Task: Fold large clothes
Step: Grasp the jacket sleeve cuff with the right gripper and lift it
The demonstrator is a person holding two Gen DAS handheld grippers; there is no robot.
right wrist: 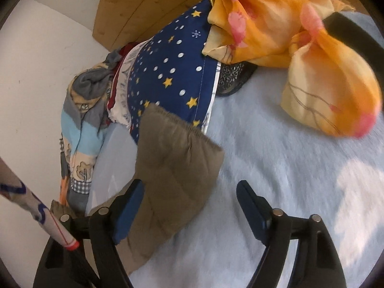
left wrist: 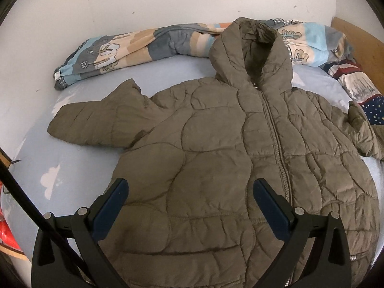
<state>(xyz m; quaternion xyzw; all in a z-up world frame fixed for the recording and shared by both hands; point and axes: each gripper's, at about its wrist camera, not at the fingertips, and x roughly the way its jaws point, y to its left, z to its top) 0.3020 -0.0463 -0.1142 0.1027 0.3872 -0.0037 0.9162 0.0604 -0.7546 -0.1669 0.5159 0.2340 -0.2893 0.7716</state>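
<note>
An olive quilted hooded jacket (left wrist: 216, 156) lies flat and zipped, front up, on the light blue bed sheet (left wrist: 72, 168), with its hood (left wrist: 254, 48) toward the wall. My left gripper (left wrist: 192, 187) hangs open over the jacket's lower front, and nothing is between its fingers. In the right wrist view, one jacket sleeve (right wrist: 172, 163) stretches out onto the sheet (right wrist: 276, 168), its cuff resting against a pillow. My right gripper (right wrist: 190, 192) is open around that sleeve. The left finger (right wrist: 134, 199) is at the fabric and the right finger (right wrist: 249, 201) stands apart from it.
A rolled patterned blanket (left wrist: 134, 48) runs along the white wall. A dark blue star-print pillow (right wrist: 172, 67) and a crumpled orange cloth (right wrist: 276, 24) lie by the wooden headboard (right wrist: 148, 4). A white tube with a red end (right wrist: 48, 216) crosses the lower left.
</note>
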